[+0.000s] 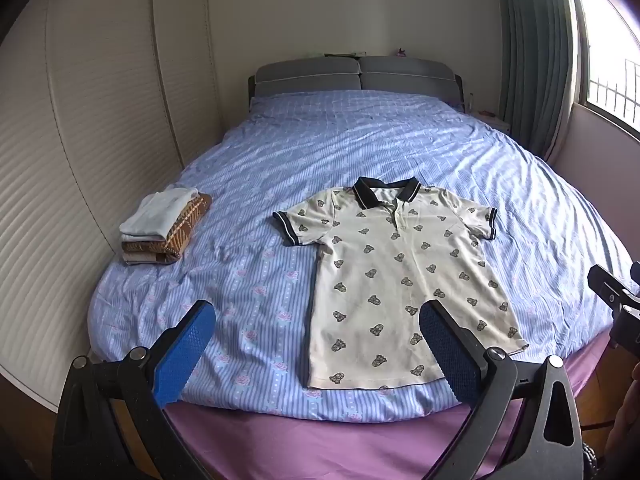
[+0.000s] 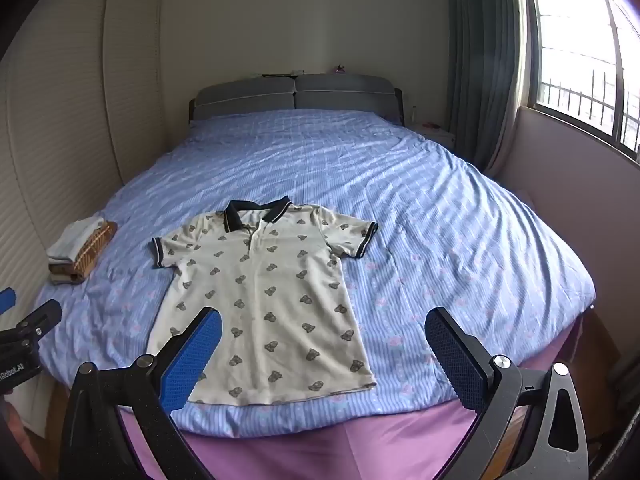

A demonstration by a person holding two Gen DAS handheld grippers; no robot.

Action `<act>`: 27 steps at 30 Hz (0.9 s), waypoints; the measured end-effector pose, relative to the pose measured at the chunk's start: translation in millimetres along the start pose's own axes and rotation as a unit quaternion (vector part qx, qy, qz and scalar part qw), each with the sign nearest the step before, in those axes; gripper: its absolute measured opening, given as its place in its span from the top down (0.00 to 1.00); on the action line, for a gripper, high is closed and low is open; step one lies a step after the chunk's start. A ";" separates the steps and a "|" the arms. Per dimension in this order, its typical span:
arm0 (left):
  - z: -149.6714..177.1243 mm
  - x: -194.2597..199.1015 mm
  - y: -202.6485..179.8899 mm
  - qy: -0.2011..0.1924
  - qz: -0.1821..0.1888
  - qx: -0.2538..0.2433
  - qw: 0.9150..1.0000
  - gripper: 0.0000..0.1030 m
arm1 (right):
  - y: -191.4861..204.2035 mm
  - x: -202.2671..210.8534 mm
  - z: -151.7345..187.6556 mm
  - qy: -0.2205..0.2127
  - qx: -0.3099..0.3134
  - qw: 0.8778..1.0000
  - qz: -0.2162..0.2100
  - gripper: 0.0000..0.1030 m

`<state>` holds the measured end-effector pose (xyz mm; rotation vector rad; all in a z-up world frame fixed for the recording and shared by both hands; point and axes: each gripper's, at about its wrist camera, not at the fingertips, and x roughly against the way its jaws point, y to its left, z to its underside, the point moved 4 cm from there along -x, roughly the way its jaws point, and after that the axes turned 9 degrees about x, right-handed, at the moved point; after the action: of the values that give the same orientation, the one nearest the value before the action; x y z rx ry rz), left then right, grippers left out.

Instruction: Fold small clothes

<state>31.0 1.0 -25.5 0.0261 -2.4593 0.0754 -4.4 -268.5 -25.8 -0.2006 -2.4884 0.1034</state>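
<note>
A cream polo shirt (image 1: 396, 276) with a dark collar, dark sleeve trim and small bear prints lies flat, face up, on the blue bedspread (image 1: 360, 148), collar away from me, hem near the bed's front edge. It also shows in the right wrist view (image 2: 272, 292). My left gripper (image 1: 318, 320) is open and empty, held above the front edge of the bed over the shirt's lower left side. My right gripper (image 2: 324, 328) is open and empty, held above the shirt's lower right side. Neither touches the shirt.
A stack of folded clothes (image 1: 164, 228) sits at the bed's left side, near a slatted wardrobe (image 1: 80, 140); it also shows in the right wrist view (image 2: 80, 252). A purple sheet (image 1: 340, 444) covers the bed's front edge. A grey headboard (image 1: 356, 74), a curtain and a window (image 2: 580, 60) stand beyond.
</note>
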 end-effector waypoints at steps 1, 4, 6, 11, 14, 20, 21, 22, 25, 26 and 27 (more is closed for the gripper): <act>0.2 -0.2 0.2 0.000 -0.001 -0.001 1.000 0.00 | 0.1 0.6 -0.3 -0.004 0.002 1.000 0.002 0.01; 1.0 -0.9 -0.3 0.000 -0.001 -0.005 1.000 0.00 | -0.2 1.1 -0.6 -0.003 0.001 1.000 0.001 0.01; 1.5 -1.4 -0.9 -0.001 -0.003 -0.007 1.000 0.00 | 0.0 1.6 -0.9 -0.003 0.001 1.000 0.000 0.01; 0.6 3.5 4.4 -0.001 -0.003 0.006 1.000 0.00 | 1.3 3.6 -1.9 -0.006 0.003 1.000 0.000 0.01; -1.6 2.7 6.3 0.001 -0.004 0.005 1.000 0.00 | -1.1 2.7 -1.6 -0.003 0.000 1.000 0.000 0.01; -0.5 1.9 8.3 0.001 -0.005 0.005 1.000 0.00 | -1.9 4.4 -2.2 -0.004 -0.001 1.000 0.000 0.01; -0.4 1.7 9.2 0.001 -0.005 0.006 1.000 0.00 | -1.8 4.7 -2.3 -0.004 -0.001 1.000 0.000 0.01; -0.5 1.7 9.7 0.001 -0.006 0.006 1.000 0.00 | -1.9 4.8 -2.4 -0.005 -0.001 1.000 0.000 0.01; -0.5 1.6 10.1 0.001 -0.005 0.006 1.000 0.00 | -2.3 5.3 -2.6 -0.004 -0.001 1.000 0.000 0.01; -0.5 1.7 10.2 0.001 -0.005 0.006 1.000 0.00 | -2.5 5.8 -2.7 -0.005 -0.001 1.000 0.000 0.01; -0.4 1.6 9.5 0.001 -0.005 0.005 1.000 0.00 | -2.4 6.0 -2.8 -0.005 -0.001 1.000 0.000 0.01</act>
<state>29.7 10.5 -24.6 0.0427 -2.4568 0.0846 -7.7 -269.8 -19.8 -0.2019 -2.4989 0.1030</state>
